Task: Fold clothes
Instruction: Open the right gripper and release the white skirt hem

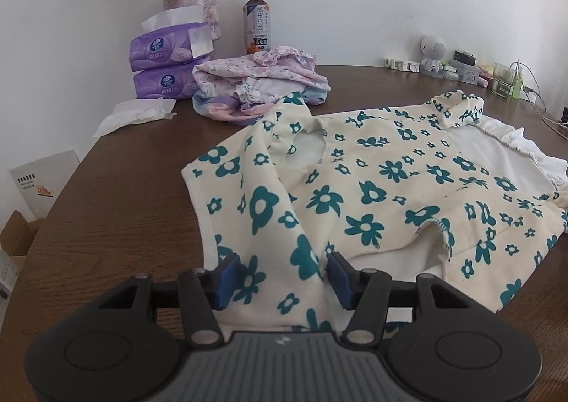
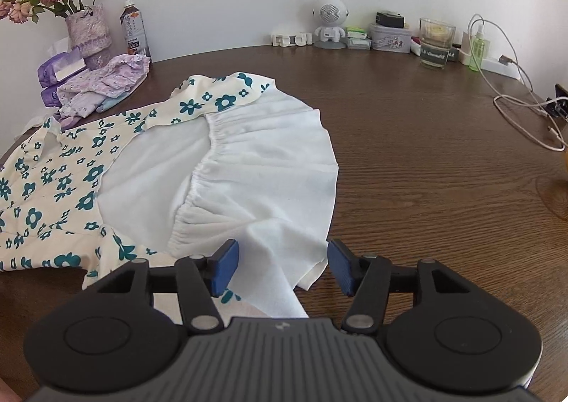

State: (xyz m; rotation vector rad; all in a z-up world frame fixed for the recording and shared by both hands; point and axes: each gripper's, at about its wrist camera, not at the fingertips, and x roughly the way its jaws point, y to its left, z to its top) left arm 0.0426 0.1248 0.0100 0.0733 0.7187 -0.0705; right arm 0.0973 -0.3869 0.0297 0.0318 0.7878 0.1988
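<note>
A cream cotton dress printed with teal flowers [image 1: 372,189] sprawls mid-frame on the brown wooden table [image 2: 426,153], both wide-open grippers, left [image 1: 280,281] and right [image 2: 282,267], straddling its near edge, seemingly poised to pinch and fold.

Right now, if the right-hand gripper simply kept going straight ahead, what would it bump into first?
Most likely the white ruffled hem of the flowered dress: it already lies between the open right gripper fingers.

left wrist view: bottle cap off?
No, the tea bottle behind the folded clothes pile has its white cap on, and it stands upright near the wall.
</note>
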